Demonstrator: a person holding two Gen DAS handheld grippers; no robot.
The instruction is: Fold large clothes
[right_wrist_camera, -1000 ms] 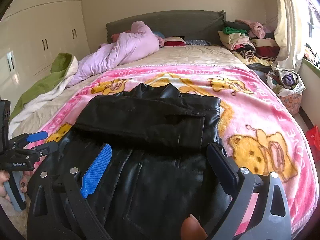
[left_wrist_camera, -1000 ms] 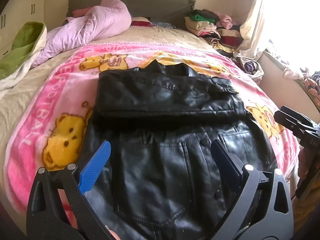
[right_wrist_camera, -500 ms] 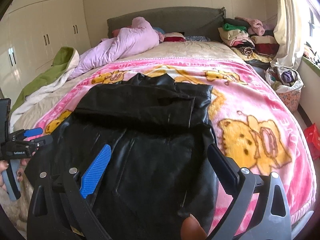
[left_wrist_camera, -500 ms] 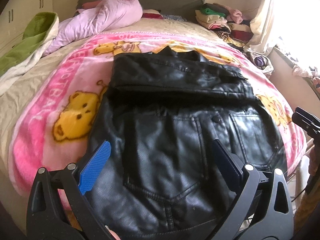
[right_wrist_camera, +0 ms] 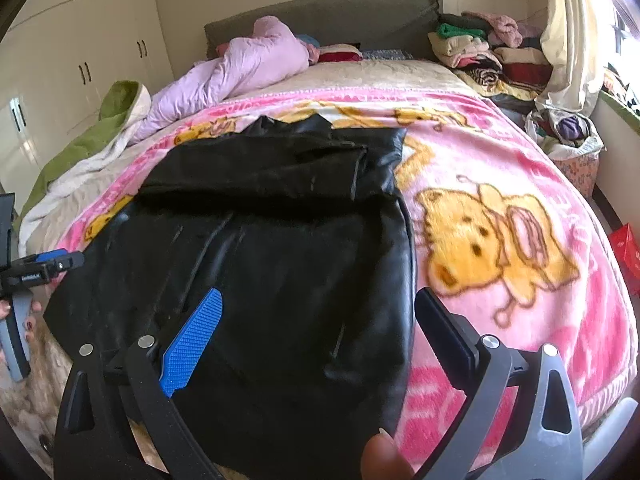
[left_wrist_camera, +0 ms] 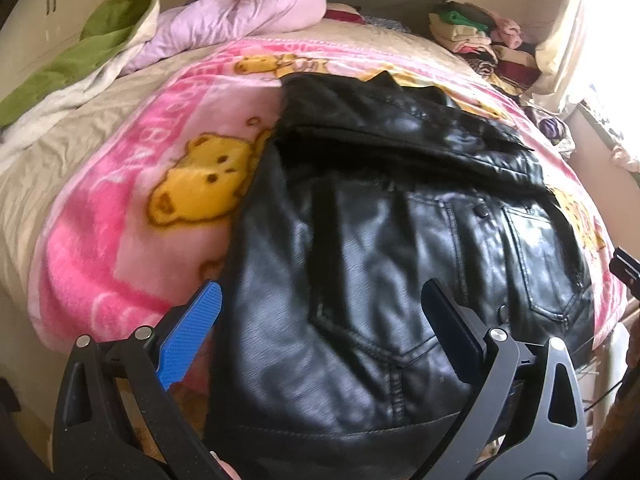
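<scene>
Left wrist view is showing the jacket [left_wrist_camera: 400,248] filling more of the frame than it did a second ago: both cameras are drawing back toward the foot of the bed, so the hem, which was cut off before, is now coming into sight at the near edge. The jacket itself is lying where it was, flat on the pink blanket [left_wrist_camera: 120,240], its sleeves folded across the upper part in a dark band [left_wrist_camera: 400,132] and its collar pointing toward the headboard. Nothing on it appears to be shifting; only the viewpoints are moving.

The left hand-held gripper [left_wrist_camera: 320,320] is hanging over the lower left of the jacket with its jaws spread wide and nothing between them. The right hand-held gripper [right_wrist_camera: 316,324] is doing the same over the lower right edge, also released and empty, with a fingertip [right_wrist_camera: 384,460] of the person showing beneath it. In the right wrist view the left hand-held gripper is sitting just off the jacket's left side.

Judging by this, the sleeve step is looking finished, and the pull-back is likely lining both tools up on the hem corners for lifting the bottom half up over the sleeves. The leather looks stiff and slick, so a shallow pinch may be slipping off.

Beyond the blanket, a lilac quilt [right_wrist_camera: 248,68] and a stack of folded clothes [right_wrist_camera: 480,48] are resting near the headboard.
</scene>
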